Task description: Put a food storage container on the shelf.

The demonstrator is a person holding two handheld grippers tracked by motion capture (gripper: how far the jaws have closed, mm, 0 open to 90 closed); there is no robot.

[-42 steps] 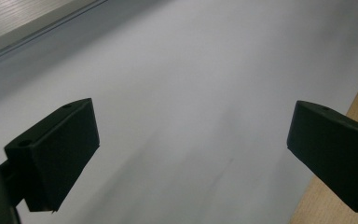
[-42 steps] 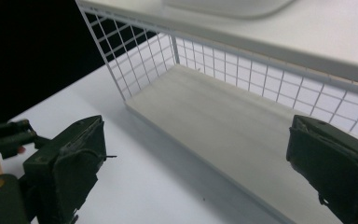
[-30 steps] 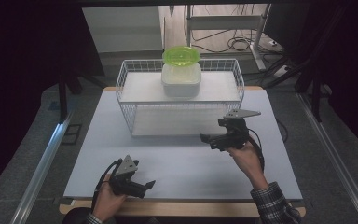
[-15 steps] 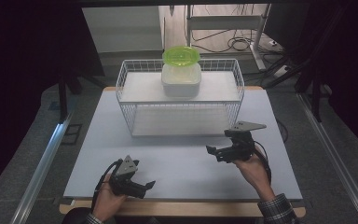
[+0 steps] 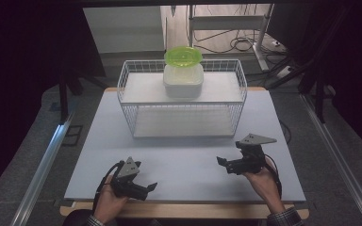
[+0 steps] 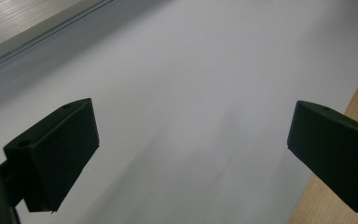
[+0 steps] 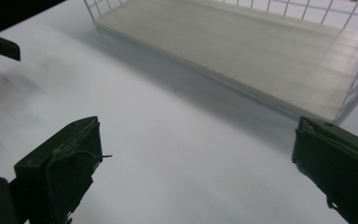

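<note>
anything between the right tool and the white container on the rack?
Yes. The white container with its green lid sits on the top shelf of the wire rack, inside the raised mesh rim. The right tool, open, is low over the table; that front rim lies between.

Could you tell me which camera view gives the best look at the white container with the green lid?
The high view: the white container stands whole on the wire rack's upper shelf, green lid on top. The right gripper view catches the rack's lower shelf; the left gripper view faces bare table.
</note>
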